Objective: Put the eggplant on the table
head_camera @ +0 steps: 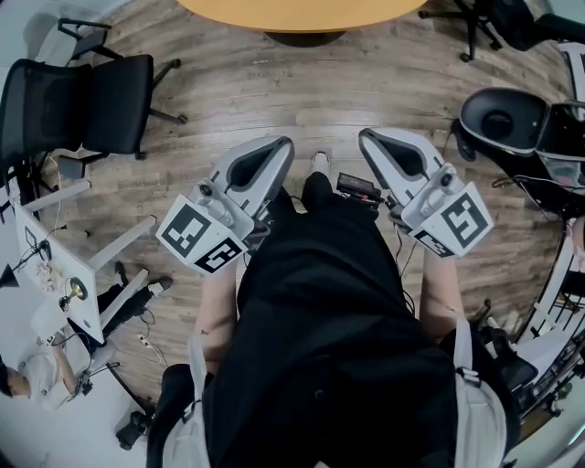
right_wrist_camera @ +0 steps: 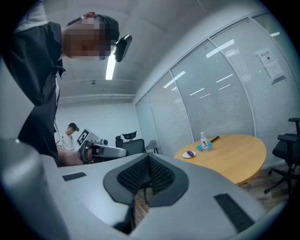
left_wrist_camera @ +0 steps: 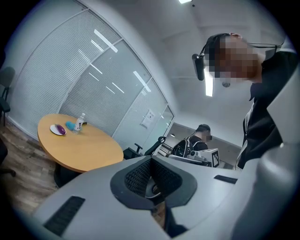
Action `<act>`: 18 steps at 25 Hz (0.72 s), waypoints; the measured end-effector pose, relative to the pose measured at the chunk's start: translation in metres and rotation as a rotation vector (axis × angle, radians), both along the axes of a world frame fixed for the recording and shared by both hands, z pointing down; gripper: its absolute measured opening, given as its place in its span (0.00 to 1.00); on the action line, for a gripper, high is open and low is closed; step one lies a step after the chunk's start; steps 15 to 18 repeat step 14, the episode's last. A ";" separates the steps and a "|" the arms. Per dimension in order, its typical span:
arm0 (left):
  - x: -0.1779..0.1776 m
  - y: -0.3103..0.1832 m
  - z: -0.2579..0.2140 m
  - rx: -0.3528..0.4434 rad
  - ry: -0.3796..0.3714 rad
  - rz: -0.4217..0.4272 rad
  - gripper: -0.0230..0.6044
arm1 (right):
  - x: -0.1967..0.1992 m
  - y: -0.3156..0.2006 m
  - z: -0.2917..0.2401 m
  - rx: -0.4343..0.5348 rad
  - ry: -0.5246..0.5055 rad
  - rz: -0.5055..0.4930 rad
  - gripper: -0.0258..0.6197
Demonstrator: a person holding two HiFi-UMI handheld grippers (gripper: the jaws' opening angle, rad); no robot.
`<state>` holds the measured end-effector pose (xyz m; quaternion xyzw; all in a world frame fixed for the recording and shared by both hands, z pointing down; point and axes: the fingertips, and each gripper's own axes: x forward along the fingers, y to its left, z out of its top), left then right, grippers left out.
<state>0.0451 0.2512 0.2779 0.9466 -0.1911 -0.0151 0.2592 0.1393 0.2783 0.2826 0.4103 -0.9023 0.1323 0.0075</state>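
Observation:
A purple eggplant [left_wrist_camera: 60,129] [right_wrist_camera: 190,153] lies on a small white plate [left_wrist_camera: 55,132] on the far side of a round wooden table [left_wrist_camera: 86,147] [right_wrist_camera: 232,157] [head_camera: 302,14]. In the head view both grippers are held close to the person's body over the wooden floor, well short of that table. The left gripper [head_camera: 281,146] [left_wrist_camera: 151,160] points about level; its jaws stand together with nothing between them. The right gripper [head_camera: 367,139] [right_wrist_camera: 149,157] is shut and empty too.
A water bottle [left_wrist_camera: 80,123] [right_wrist_camera: 203,140] and a blue object [left_wrist_camera: 70,125] stand beside the plate. Black office chairs [head_camera: 82,101] [head_camera: 503,119] [right_wrist_camera: 288,150] flank the table. A white desk [head_camera: 50,265] is at the left. Another person [right_wrist_camera: 70,136] sits at the back.

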 end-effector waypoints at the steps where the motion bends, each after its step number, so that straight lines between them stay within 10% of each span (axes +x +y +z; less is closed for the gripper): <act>1: 0.001 0.001 0.000 0.000 0.000 0.000 0.05 | 0.001 0.000 -0.001 0.002 -0.007 0.001 0.07; 18: 0.010 0.007 -0.002 0.006 -0.007 0.016 0.05 | 0.007 0.001 -0.009 0.031 -0.002 0.015 0.07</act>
